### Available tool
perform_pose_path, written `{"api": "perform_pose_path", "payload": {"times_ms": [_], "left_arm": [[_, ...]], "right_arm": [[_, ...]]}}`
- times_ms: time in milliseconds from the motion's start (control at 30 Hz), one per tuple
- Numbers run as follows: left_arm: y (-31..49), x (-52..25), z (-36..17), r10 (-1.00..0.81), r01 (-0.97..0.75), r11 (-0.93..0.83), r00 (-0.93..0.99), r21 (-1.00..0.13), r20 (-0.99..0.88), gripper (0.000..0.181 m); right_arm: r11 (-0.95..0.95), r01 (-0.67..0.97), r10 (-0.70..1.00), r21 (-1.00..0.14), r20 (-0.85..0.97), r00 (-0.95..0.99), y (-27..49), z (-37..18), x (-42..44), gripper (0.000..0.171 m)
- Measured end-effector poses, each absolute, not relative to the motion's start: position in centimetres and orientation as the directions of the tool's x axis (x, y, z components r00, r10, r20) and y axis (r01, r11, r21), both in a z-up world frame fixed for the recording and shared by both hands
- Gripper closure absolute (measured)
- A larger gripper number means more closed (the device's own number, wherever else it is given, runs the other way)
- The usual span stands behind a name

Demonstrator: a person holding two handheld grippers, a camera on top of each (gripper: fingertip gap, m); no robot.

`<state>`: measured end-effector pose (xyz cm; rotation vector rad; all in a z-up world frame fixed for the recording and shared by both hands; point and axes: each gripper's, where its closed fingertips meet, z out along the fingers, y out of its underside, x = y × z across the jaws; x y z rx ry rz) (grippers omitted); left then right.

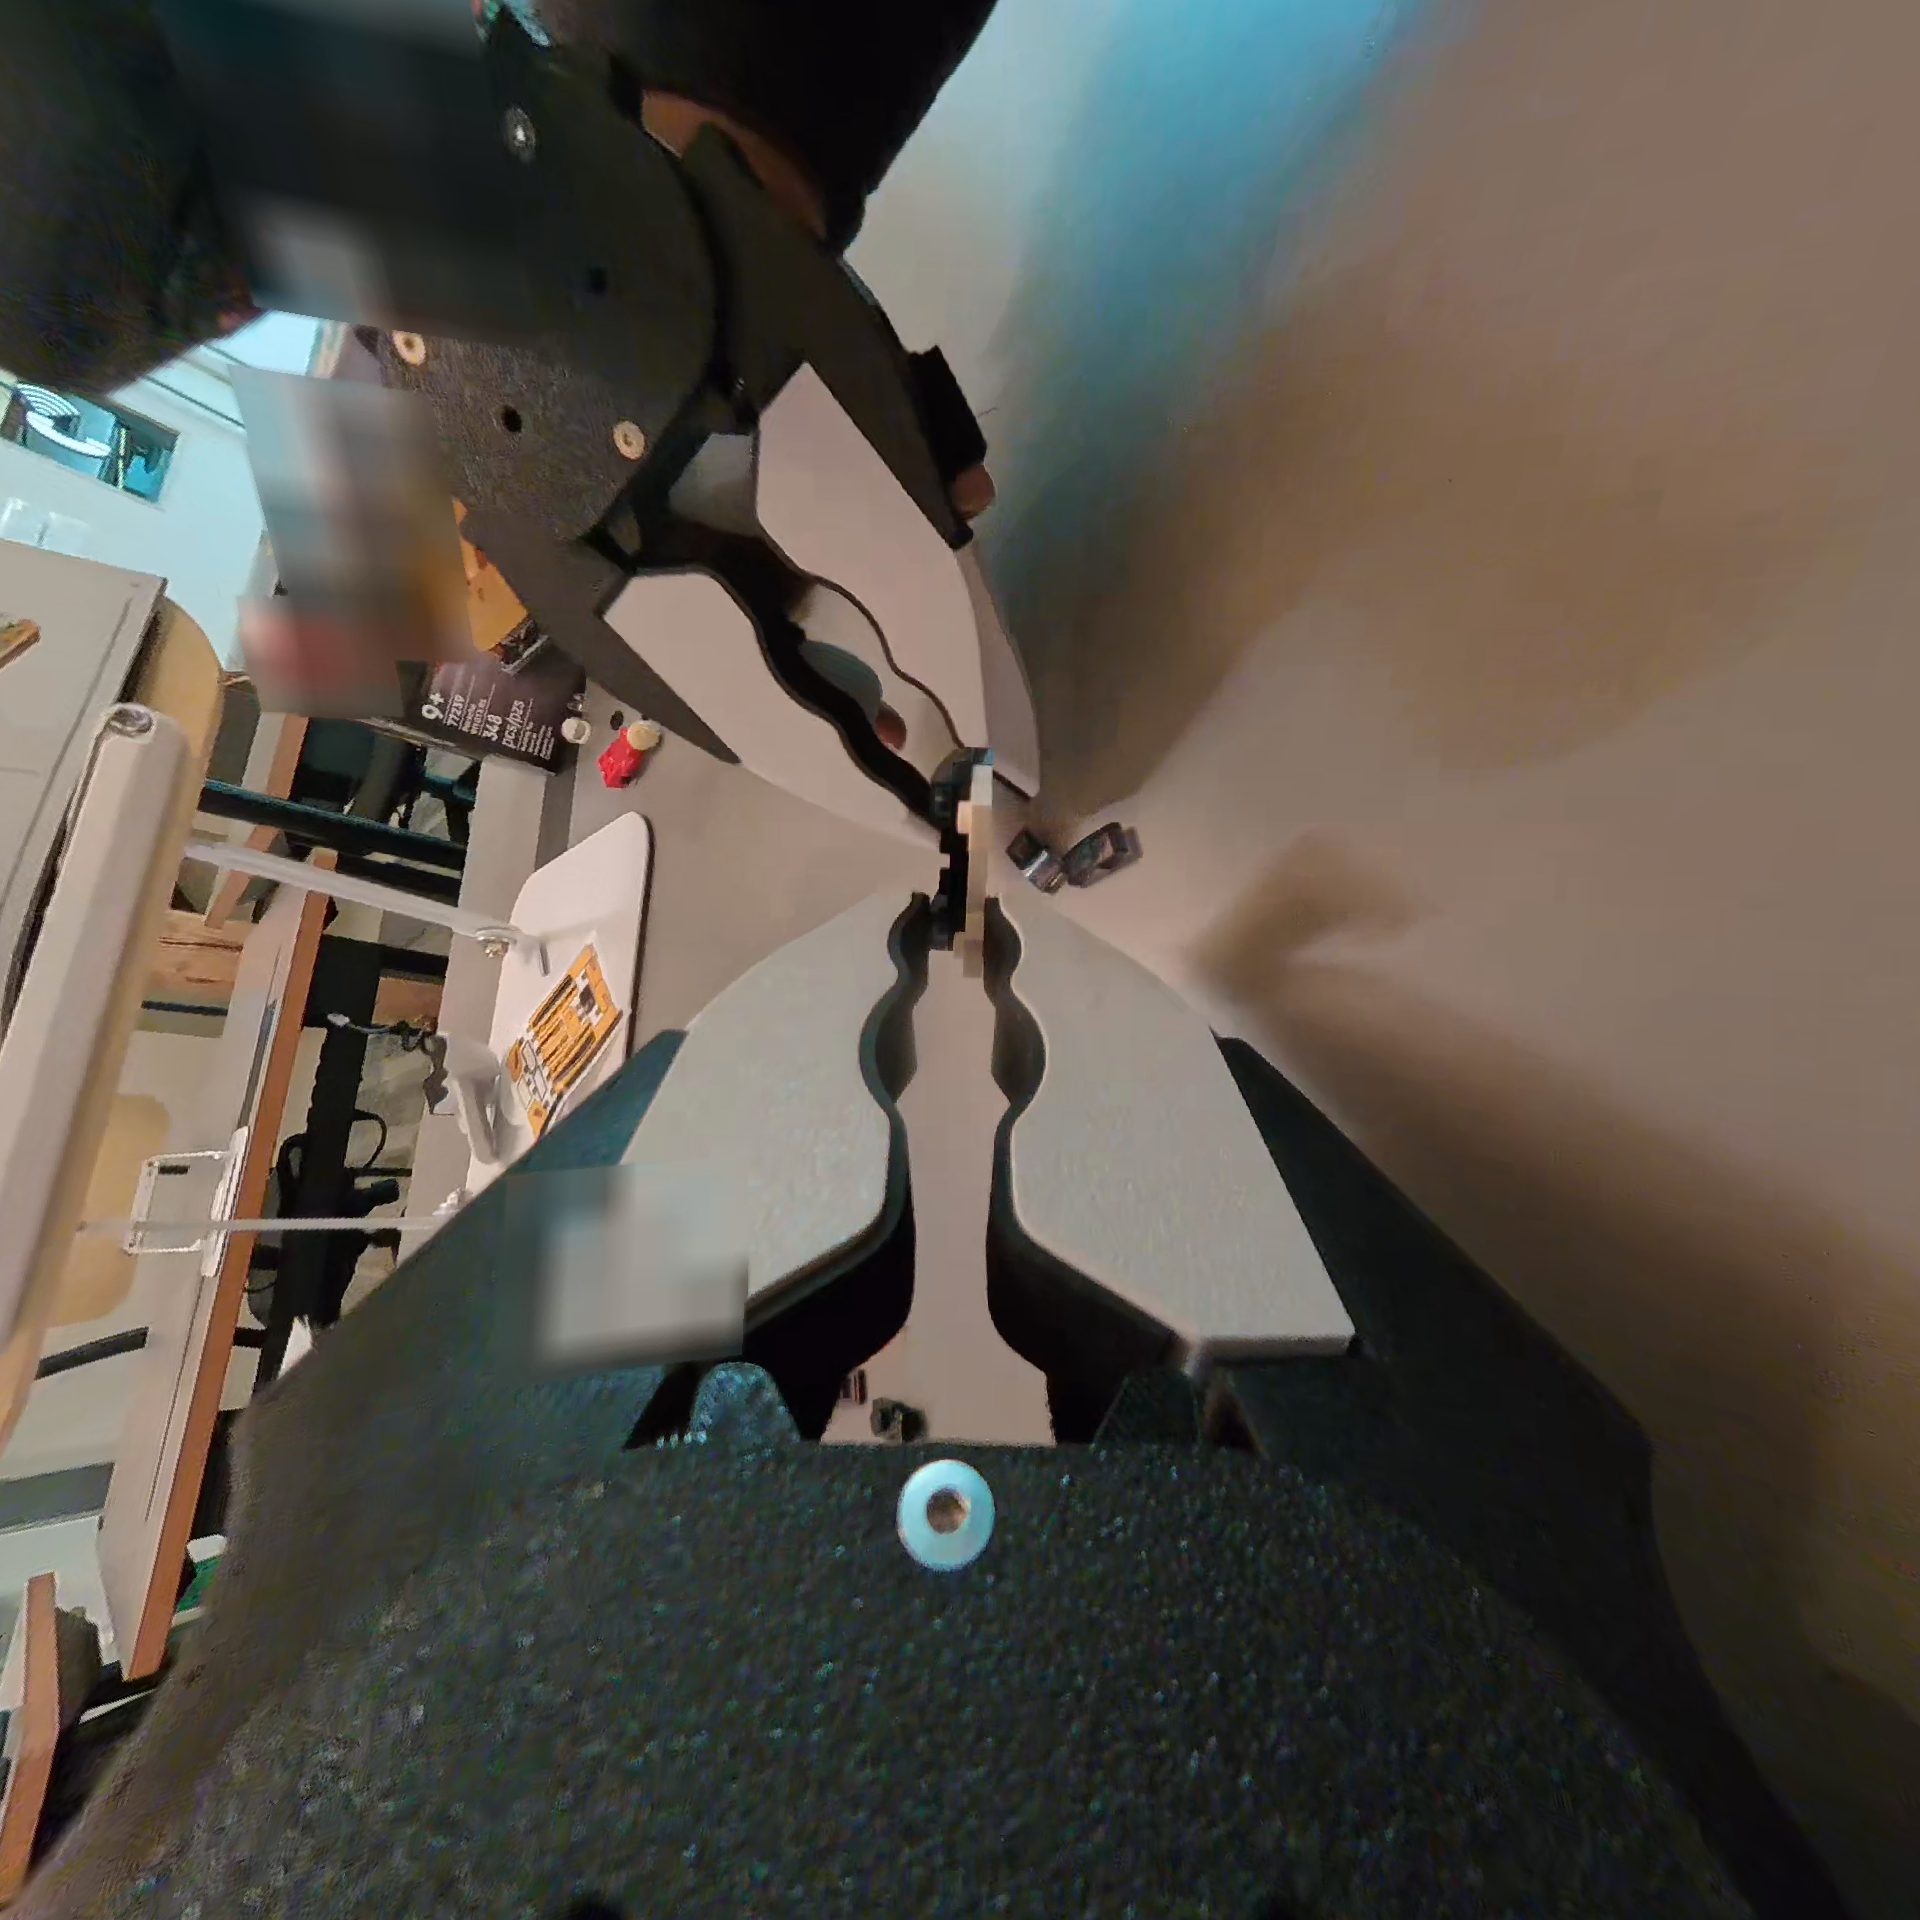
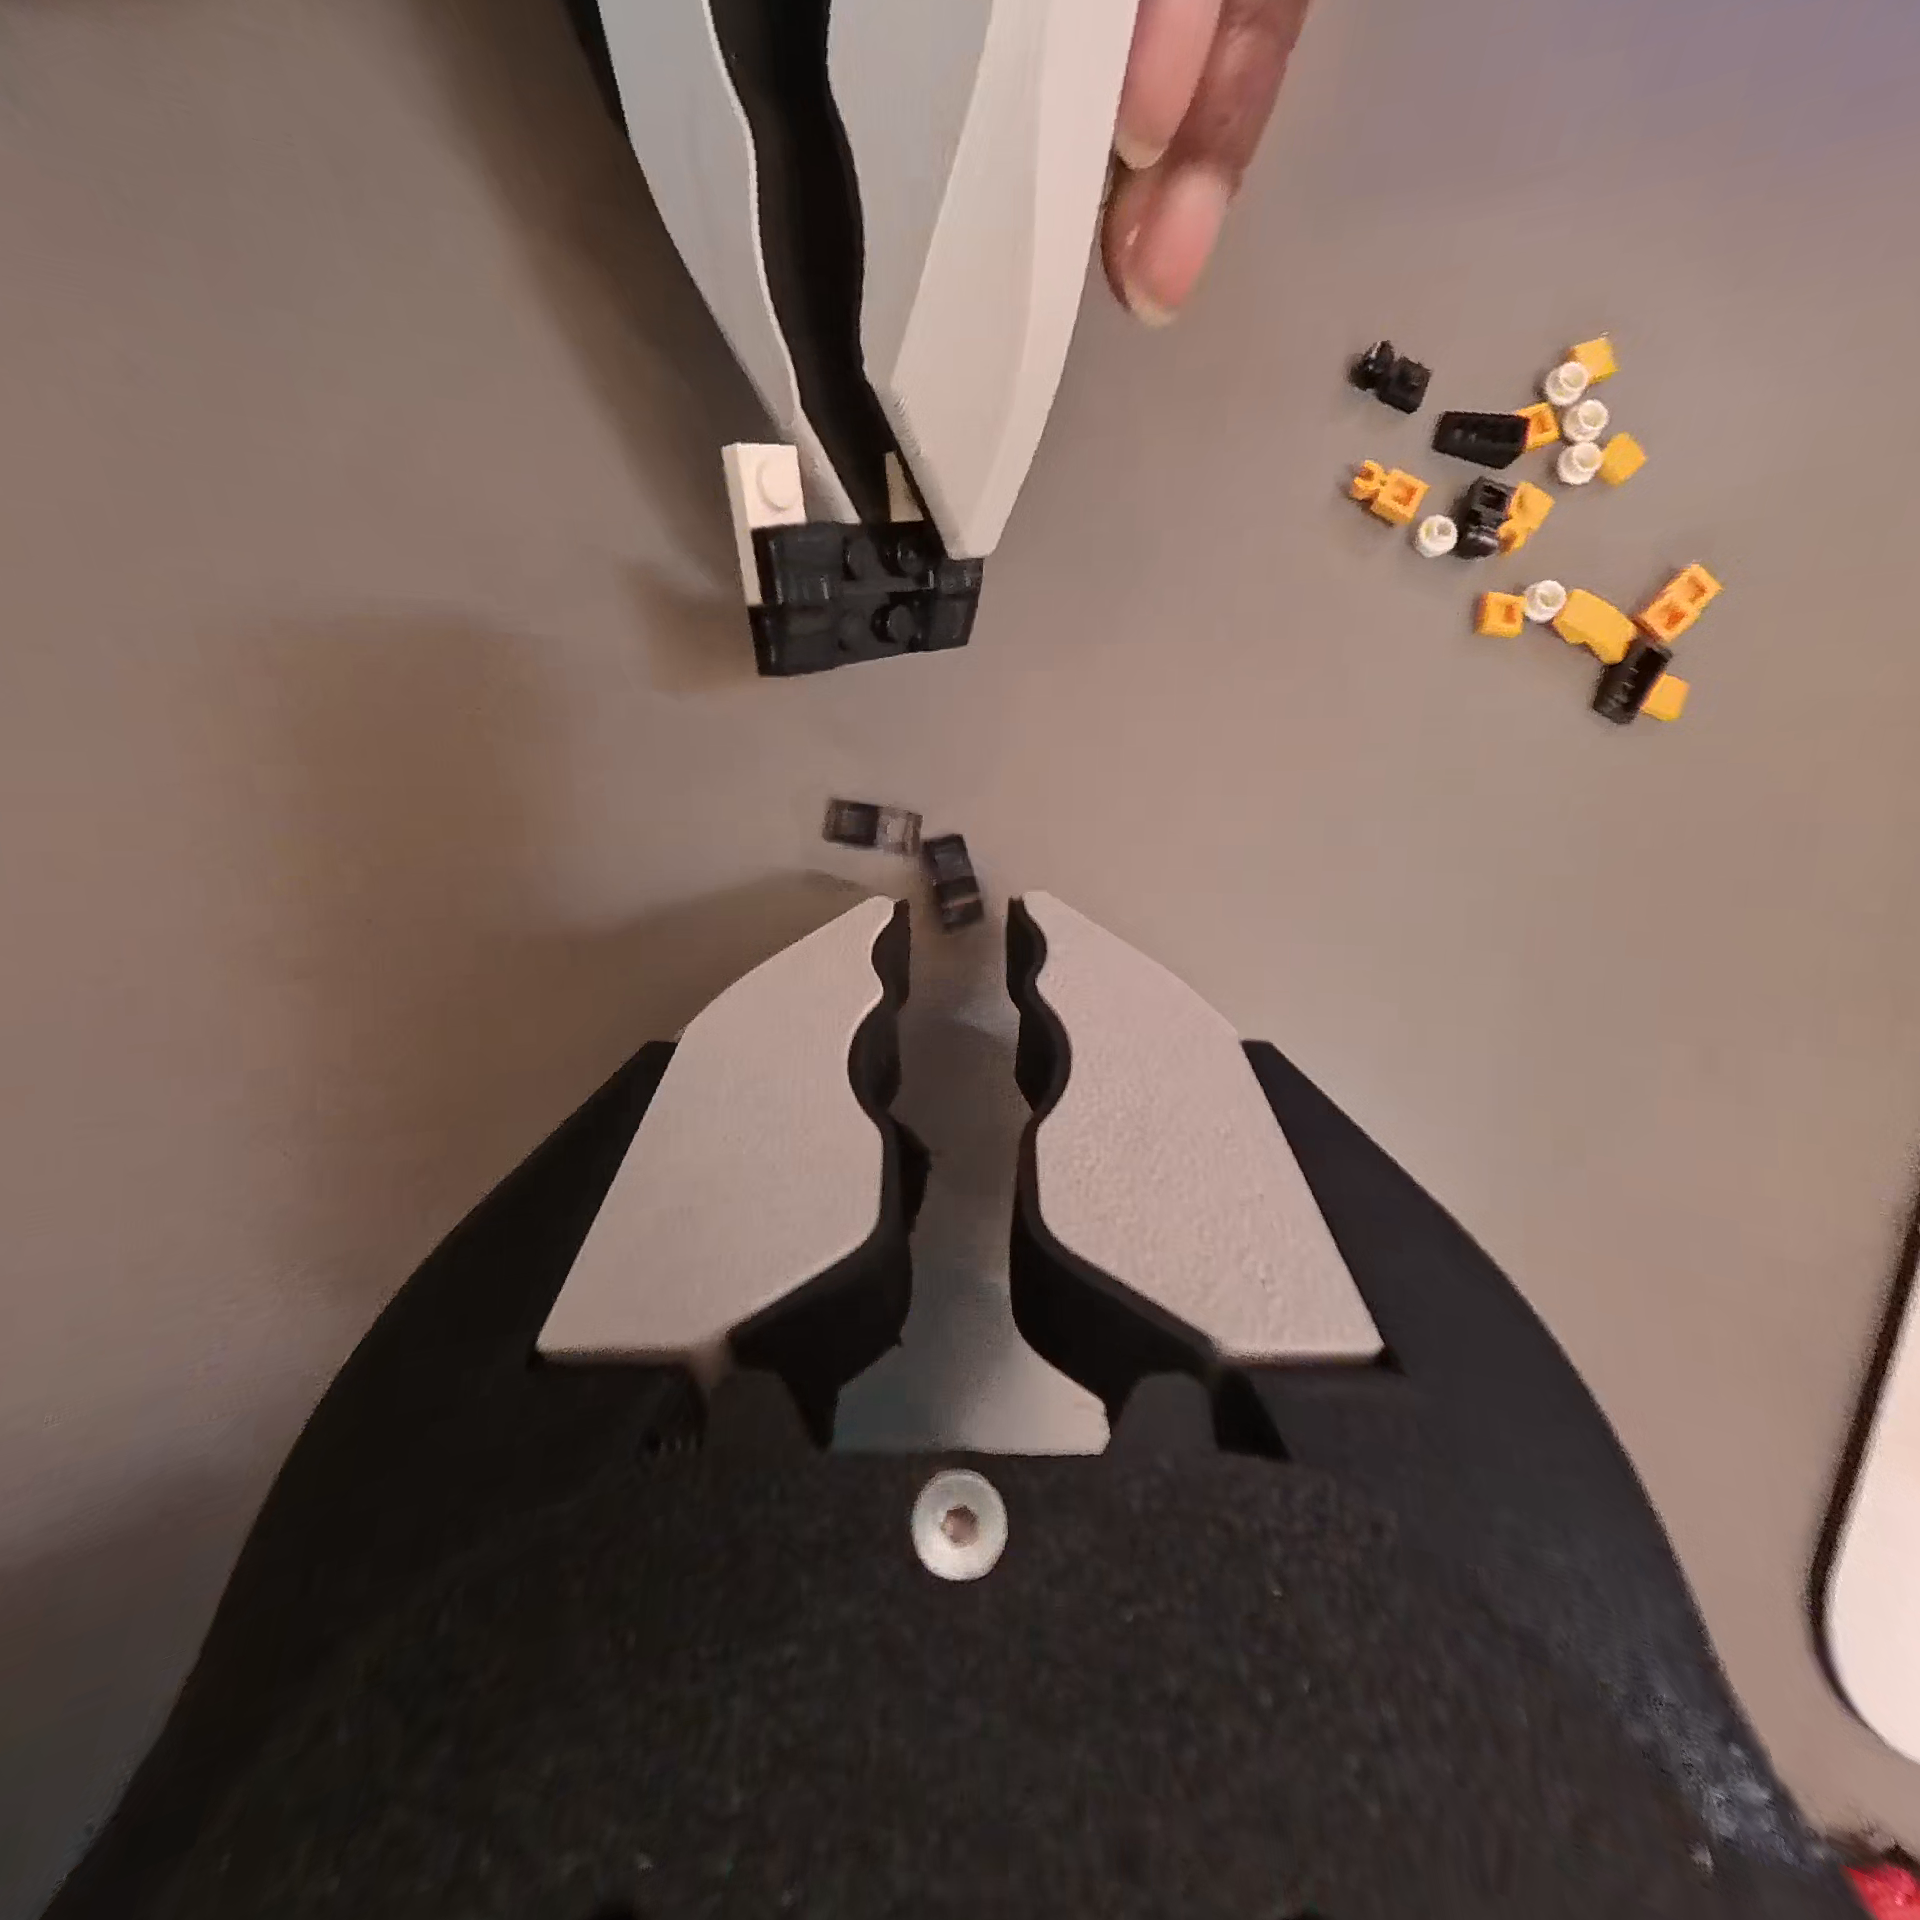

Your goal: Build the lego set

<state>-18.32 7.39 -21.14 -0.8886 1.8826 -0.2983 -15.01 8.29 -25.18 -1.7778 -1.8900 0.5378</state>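
My left gripper (image 1: 956, 909) is shut on a small black and white lego assembly (image 1: 961, 831) and holds it by one end just above the grey table. In the right wrist view the left gripper (image 2: 894, 520) comes down from the top, with the assembly (image 2: 862, 597) at its tips. My right gripper (image 2: 956, 904) is open and empty, a short way in front of the assembly. Two small black pieces (image 2: 873, 826) lie on the table just beyond its fingertips, one (image 2: 954, 881) almost between them.
A scatter of loose yellow, black and white pieces (image 2: 1538, 520) lies at the right. A white tray edge (image 2: 1870, 1558) is at the lower right. A white board with a yellow sheet (image 1: 582, 997), a dark box (image 1: 499, 717) and a red piece (image 1: 623, 753) sit near the table's edge. The left gripper's tips are roughly 6 centimeters from the right gripper's.
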Motion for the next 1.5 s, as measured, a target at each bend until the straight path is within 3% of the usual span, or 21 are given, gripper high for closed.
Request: {"api": "perform_pose_path", "payload": {"times_ms": [367, 600, 700, 833, 1000, 1200, 1367, 1500], "left_arm": [[7.1, -18.0, -20.1, -0.726, -0.390, 0.674, -0.193, -0.627, -0.660, 0.172], [6.8, -17.5, -18.7, -0.693, -0.338, 0.704, -0.133, -0.625, -0.708, 0.172], [6.7, -17.1, -17.1, -0.594, -0.319, 0.772, -0.053, -0.550, -0.803, 0.172], [5.9, -16.6, -15.4, -0.468, -0.299, 0.842, 0.014, -0.450, -0.884, 0.172], [5.2, -16.2, -15.5, -0.504, -0.274, 0.830, 0.007, -0.486, -0.864, 0.172], [2.9, -15.7, -15.6, -0.664, -0.175, 0.742, -0.069, -0.647, -0.744, 0.172], [2.3, -15.7, -15.2, -0.621, -0.163, 0.779, -0.074, -0.605, -0.780, 0.172], [2.2, -15.6, -14.8, -0.522, -0.188, 0.842, -0.053, -0.505, -0.851, 0.172]], "right_arm": [[0.024, 0.816, 1.000, -0.577, 0.019, -0.015, 8.4, -26.2, -15.2, 0.164], [-0.065, 0.579, 0.997, -0.813, -0.025, 0.078, 6.4, -20.7, -14.8, 0.163], [-0.013, 0.456, 0.995, -0.890, 0.032, 0.091, 5.1, -17.5, -14.6, 0.163], [0.094, 0.359, 0.981, -0.929, 0.147, 0.124, 3.6, -13.9, -14.4, 0.164], [0.088, 0.325, 0.983, -0.942, 0.136, 0.127, 2.5, -12.6, -14.5, 0.163], [-0.193, 0.384, 0.978, -0.903, -0.145, 0.151, 3.1, -13.9, -14.8, 0.163], [-0.235, 0.472, 0.970, -0.850, -0.234, 0.064, 2.0, -13.5, -15.2, 0.163], [-0.199, 0.585, 0.972, -0.786, -0.236, 0.014, 1.3, -13.5, -15.4, 0.163]]}}
